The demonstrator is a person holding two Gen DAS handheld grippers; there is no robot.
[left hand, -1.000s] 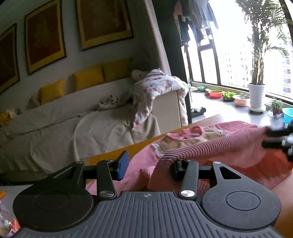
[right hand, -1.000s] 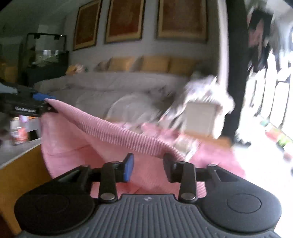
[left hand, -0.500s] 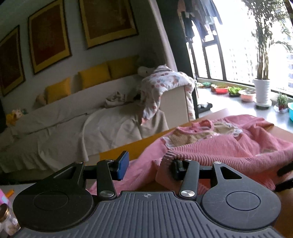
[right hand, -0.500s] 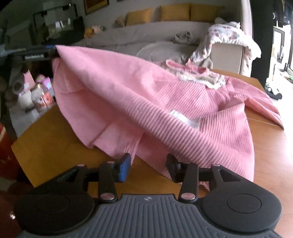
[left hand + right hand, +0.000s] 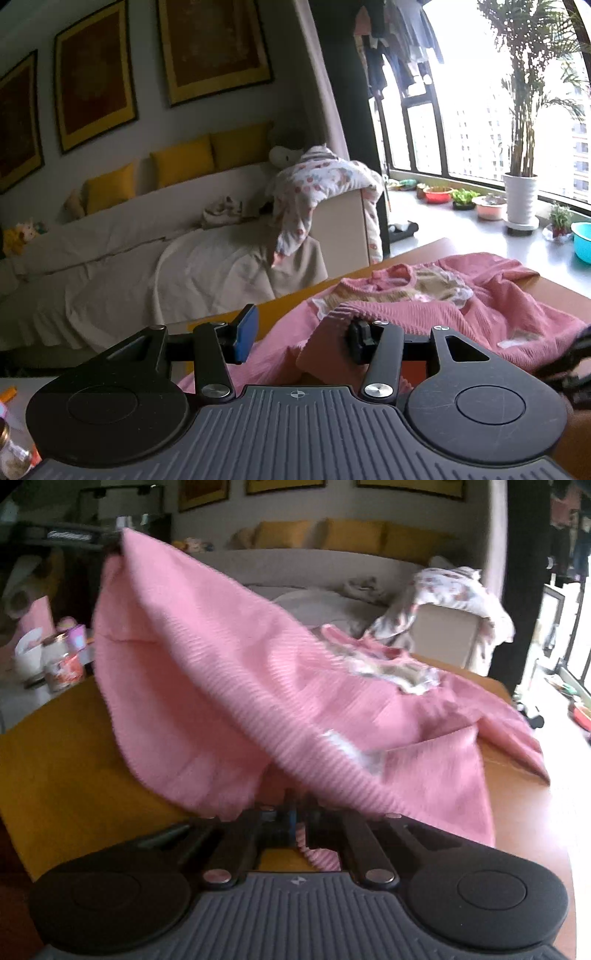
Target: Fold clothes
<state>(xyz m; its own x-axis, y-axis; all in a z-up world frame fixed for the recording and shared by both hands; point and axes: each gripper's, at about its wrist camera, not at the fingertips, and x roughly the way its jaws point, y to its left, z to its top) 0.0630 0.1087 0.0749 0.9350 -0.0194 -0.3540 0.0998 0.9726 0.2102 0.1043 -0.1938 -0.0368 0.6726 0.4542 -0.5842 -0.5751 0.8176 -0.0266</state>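
A pink ribbed garment (image 5: 258, 686) with a frilled cream collar lies partly on the orange-brown table (image 5: 55, 757). Its one corner is raised at the upper left, where my left gripper (image 5: 70, 535) shows as a dark blurred shape. In the left wrist view the left gripper (image 5: 303, 336) stands open. The pink garment's (image 5: 480, 306) ribbed hem is draped over the left gripper's right finger (image 5: 360, 338); the blue pad (image 5: 245, 334) is bare. My right gripper (image 5: 295, 821) is shut on the near hem, and folds of cloth partly hide its fingers. It shows dark at the right edge (image 5: 576, 362).
Jars and cups (image 5: 62, 664) stand on a surface left of the table. Behind the table are a cloth-covered sofa (image 5: 147, 251) and a floral garment (image 5: 317, 184) over its arm. Potted plants (image 5: 521, 195) and bowls line the window sill at the right.
My right gripper has moved in under the near hem and shut on it; it was open half a second ago. The garment has sunk lower in the left wrist view.
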